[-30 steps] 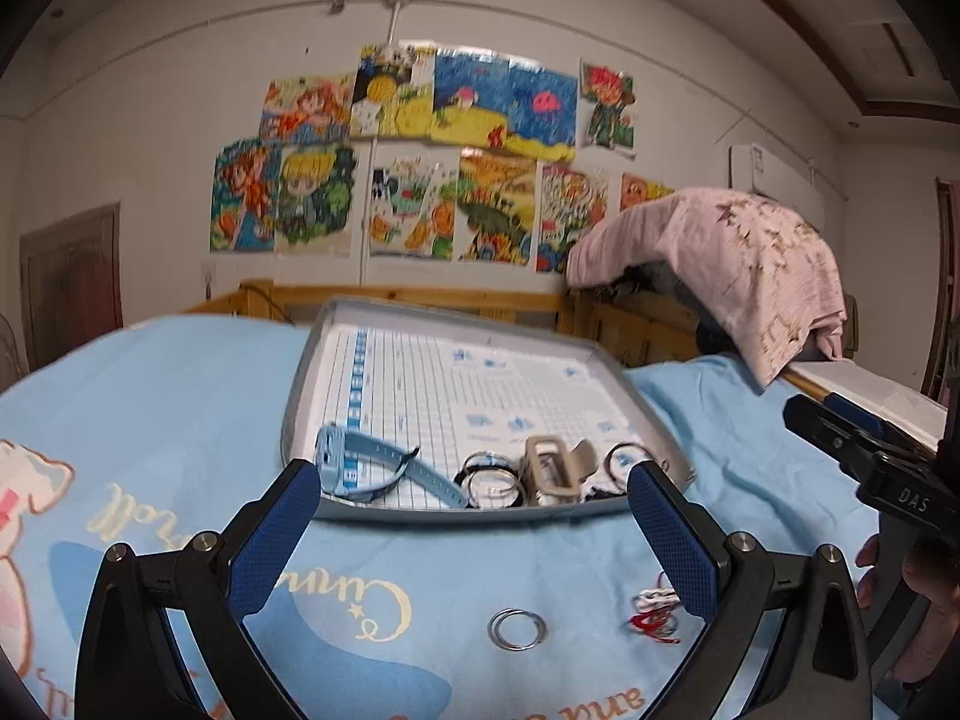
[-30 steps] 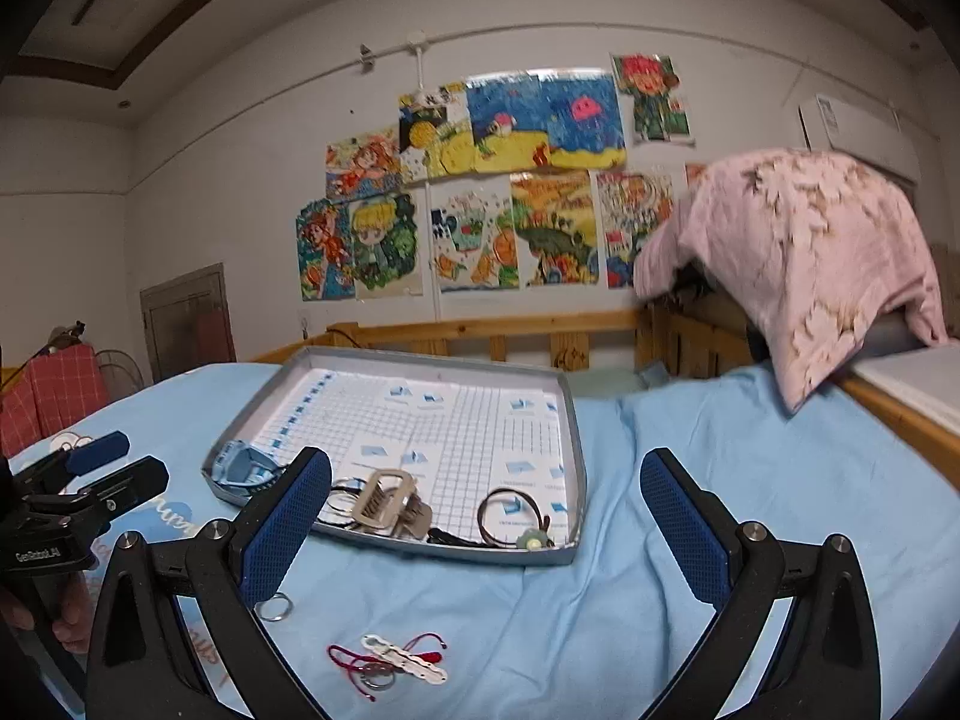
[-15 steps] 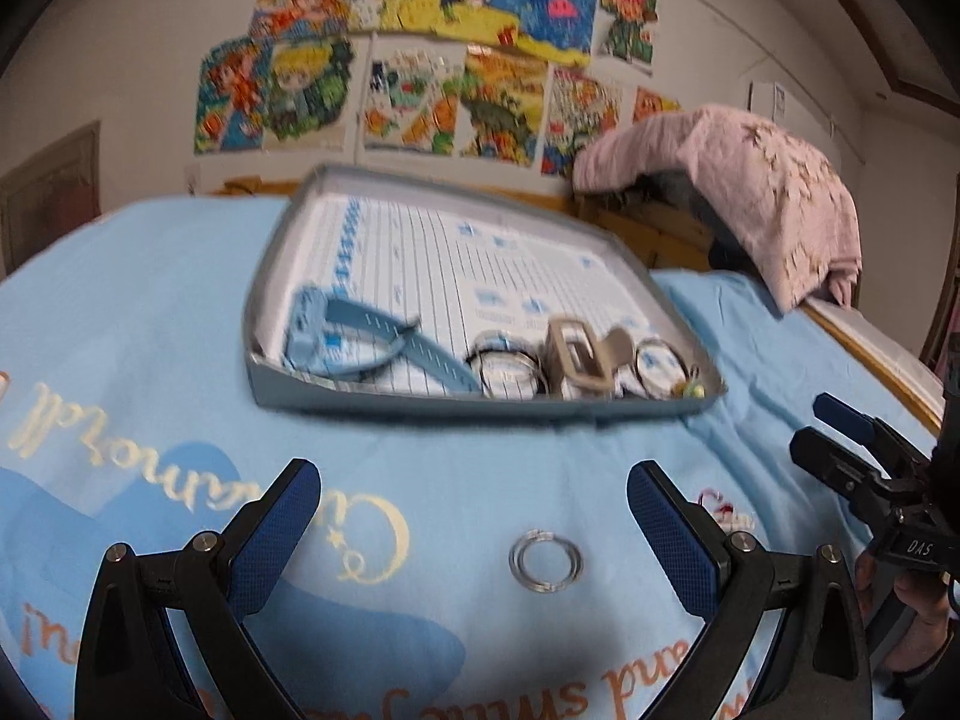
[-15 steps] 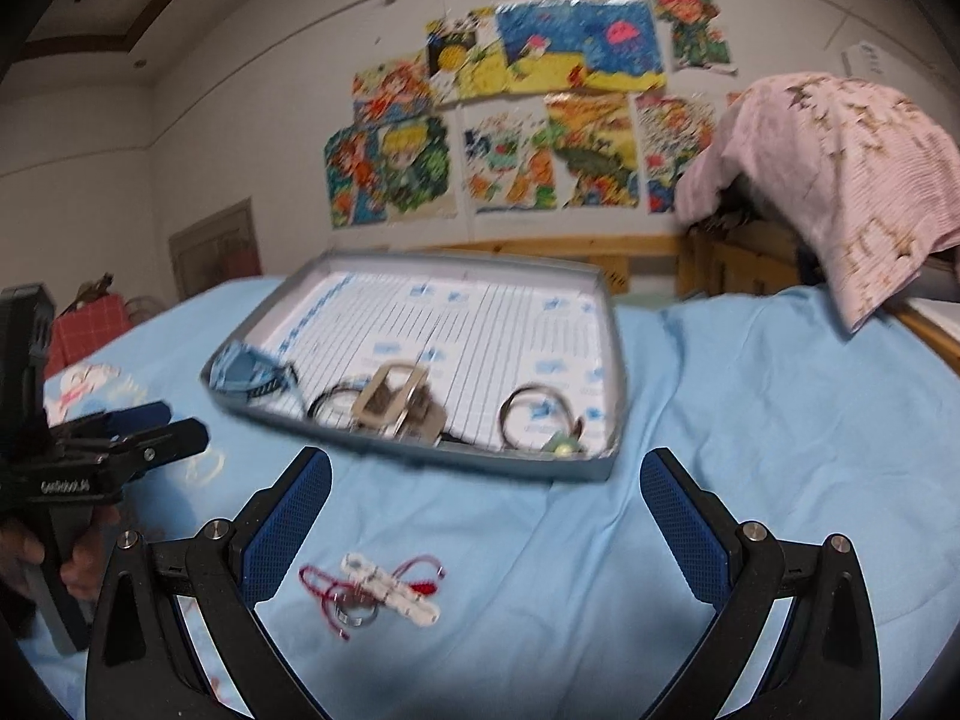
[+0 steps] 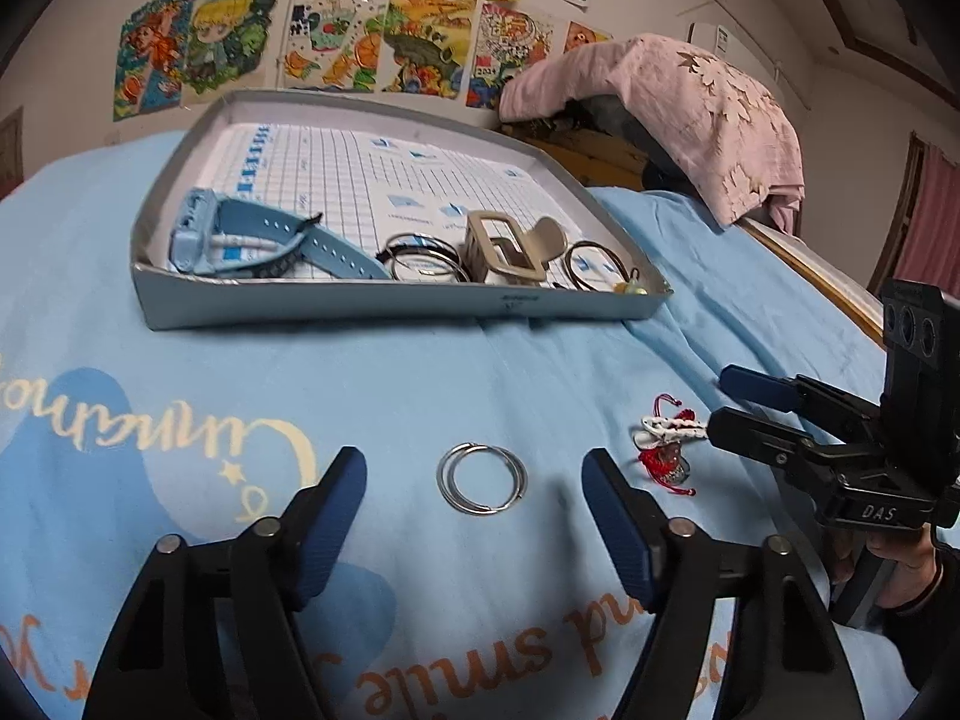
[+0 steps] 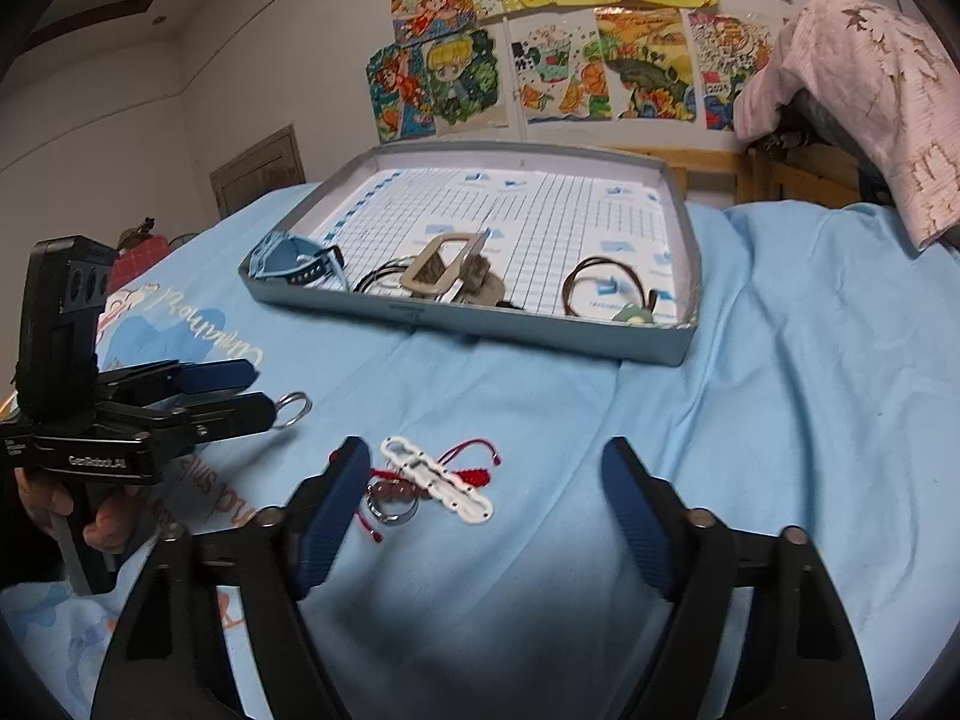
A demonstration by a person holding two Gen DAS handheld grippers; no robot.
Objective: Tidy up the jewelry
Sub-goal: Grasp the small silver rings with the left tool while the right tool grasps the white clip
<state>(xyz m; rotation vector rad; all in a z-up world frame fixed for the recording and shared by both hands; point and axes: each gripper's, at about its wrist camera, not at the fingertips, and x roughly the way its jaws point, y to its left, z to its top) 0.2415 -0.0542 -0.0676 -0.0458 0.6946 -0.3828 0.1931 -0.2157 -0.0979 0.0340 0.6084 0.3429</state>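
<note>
Both grippers have dropped toward the bed. The left gripper [image 5: 474, 504] jaws, closing, stand apart around the rings [image 5: 482, 479]; thin hoops may slip flat. The right gripper [image 6: 483, 516] jaws are also closing, empty.

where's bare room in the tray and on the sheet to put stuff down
Free: the tray's back half, bare grid behind the watch, bangles and clip; also the blue sheet right of the tray. Crowded: the tray's front edge, and the sheet by the silver rings and red cord bracelet.
</note>
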